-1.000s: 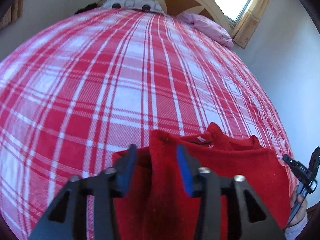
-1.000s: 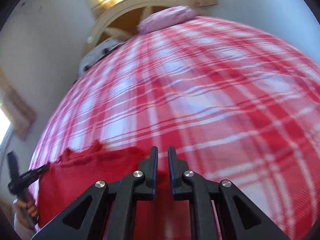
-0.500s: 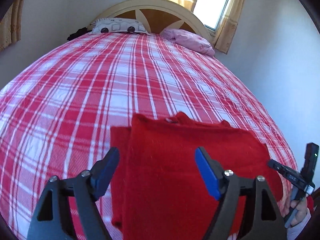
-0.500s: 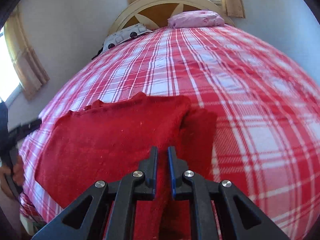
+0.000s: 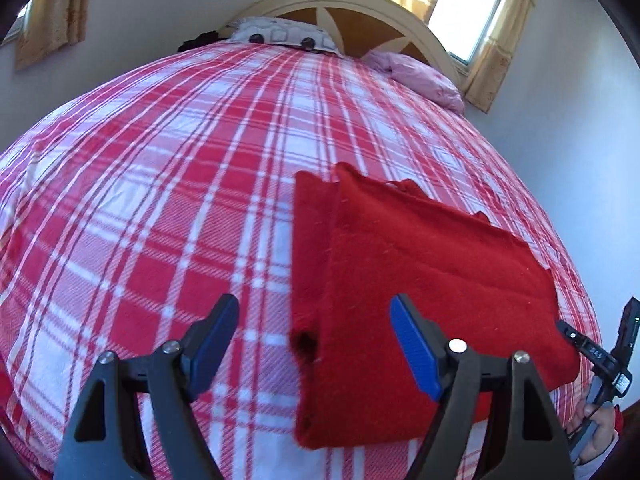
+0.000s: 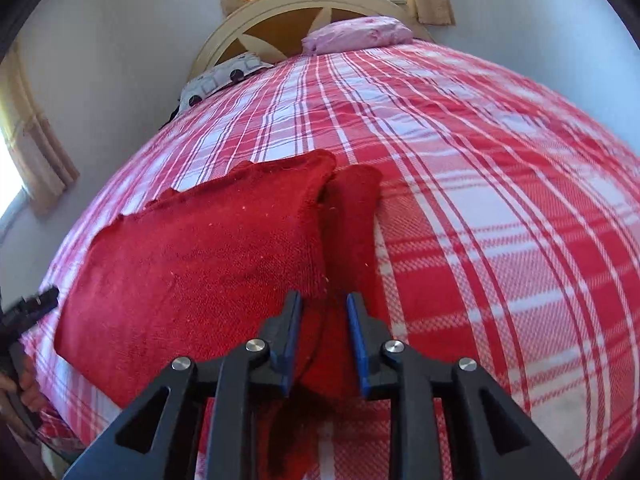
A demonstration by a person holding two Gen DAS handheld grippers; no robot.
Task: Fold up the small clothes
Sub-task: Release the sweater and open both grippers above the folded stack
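A red knitted garment (image 5: 420,280) lies folded flat on the red and white plaid bedspread (image 5: 180,200), near the bed's front edge. My left gripper (image 5: 314,344) is wide open and empty, held above the garment's left edge. In the right wrist view the same garment (image 6: 200,256) lies ahead, with a folded strip along its right side. My right gripper (image 6: 322,340) has its jaws a little apart above that strip's near end, and holds nothing.
The bedspread (image 6: 500,200) covers the whole bed. A patterned pillow (image 5: 284,34) and a pink pillow (image 5: 416,76) lie by the wooden headboard (image 5: 360,20). A bright window (image 5: 464,4) with curtains is at the far right. Walls border the bed.
My left gripper let go of the garment, opened wide and drew back to the left. My right gripper, shut before, has opened a little. The garment now lies flat.
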